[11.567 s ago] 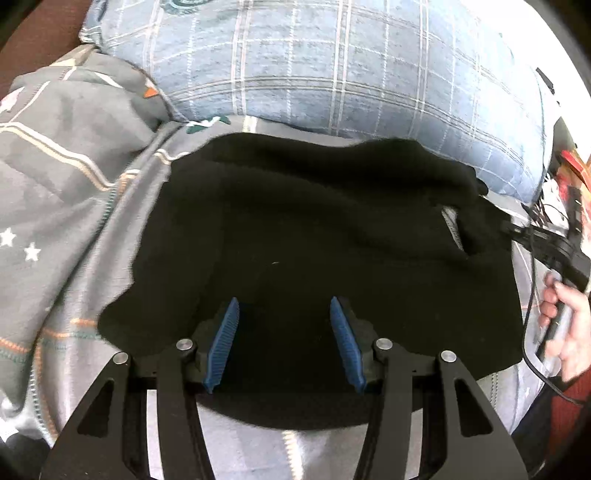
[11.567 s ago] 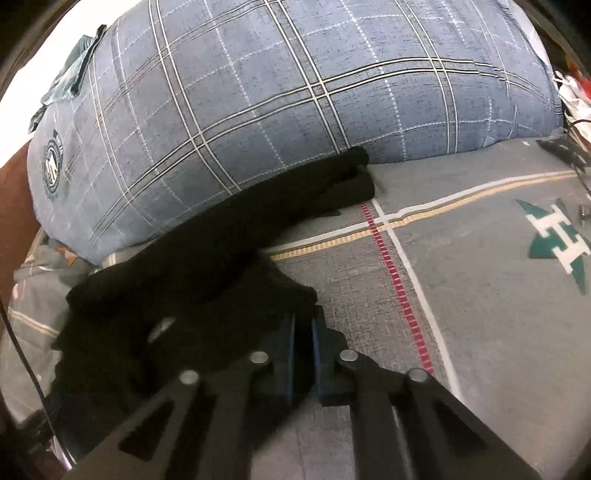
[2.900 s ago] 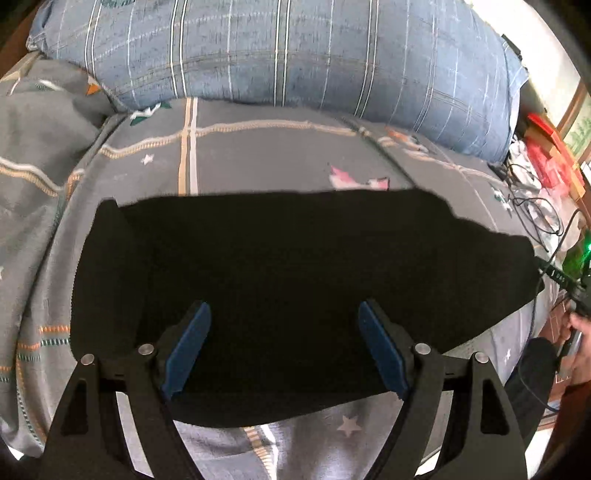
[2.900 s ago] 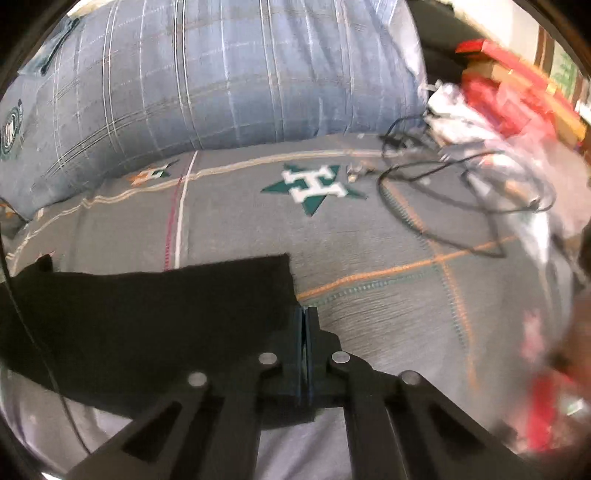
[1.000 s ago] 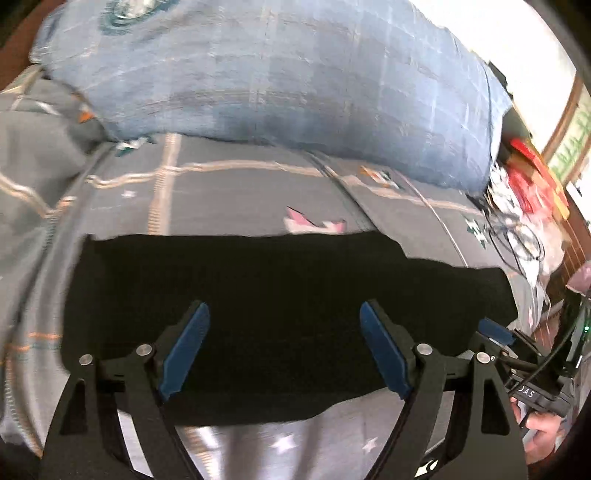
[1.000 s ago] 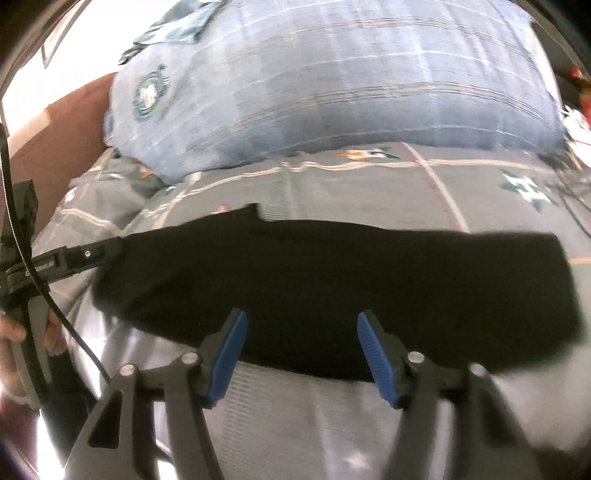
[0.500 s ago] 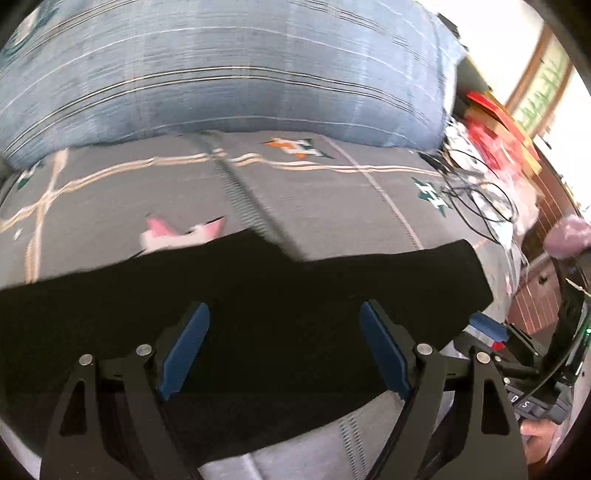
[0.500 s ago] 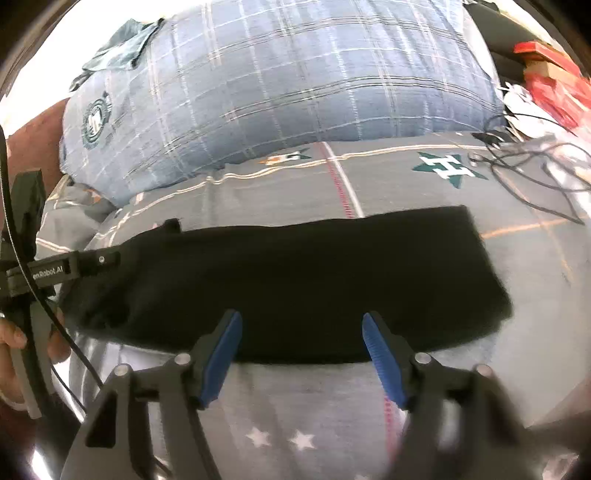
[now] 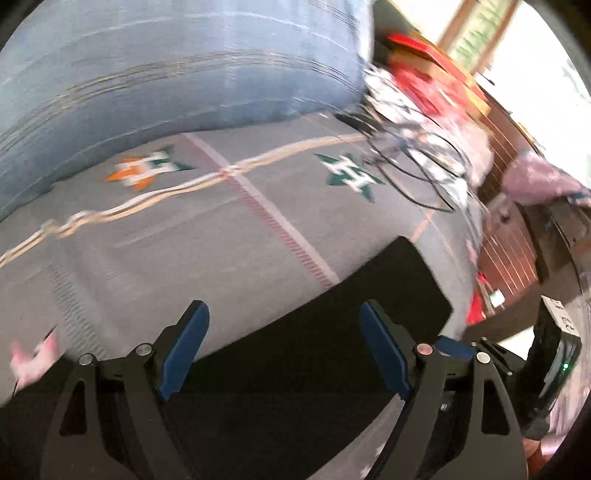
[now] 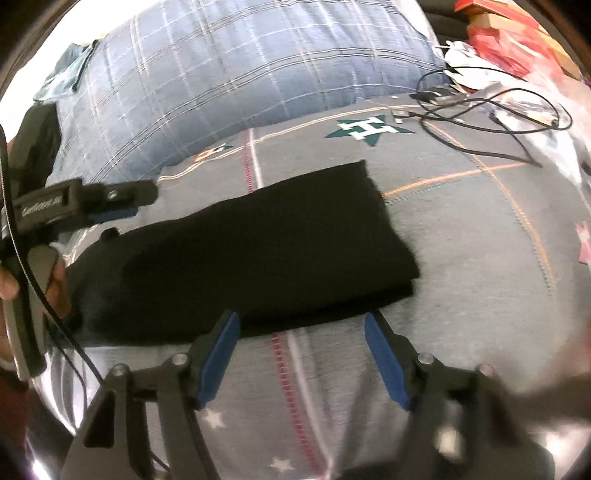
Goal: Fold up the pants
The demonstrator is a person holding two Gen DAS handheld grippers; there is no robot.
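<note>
The black pants (image 10: 258, 254) lie flat on the grey bedspread (image 10: 461, 229) as a long folded strip, its hem end to the right. In the left wrist view the pants (image 9: 332, 332) pass under my left gripper (image 9: 284, 347), which is open and empty above them. My right gripper (image 10: 301, 354) is open and empty, hovering just in front of the strip's near edge. The left gripper also shows at the left of the right wrist view (image 10: 122, 206), over the strip's far left end.
A large blue plaid pillow (image 10: 240, 70) lies behind the pants. Black cables (image 10: 491, 107) and red boxes (image 10: 513, 33) lie at the bed's right side. The bed edge and wooden furniture (image 9: 517, 229) are to the right.
Both grippers have swung right along the pants toward the hem end. The left view is motion-blurred. The pants lie as before.
</note>
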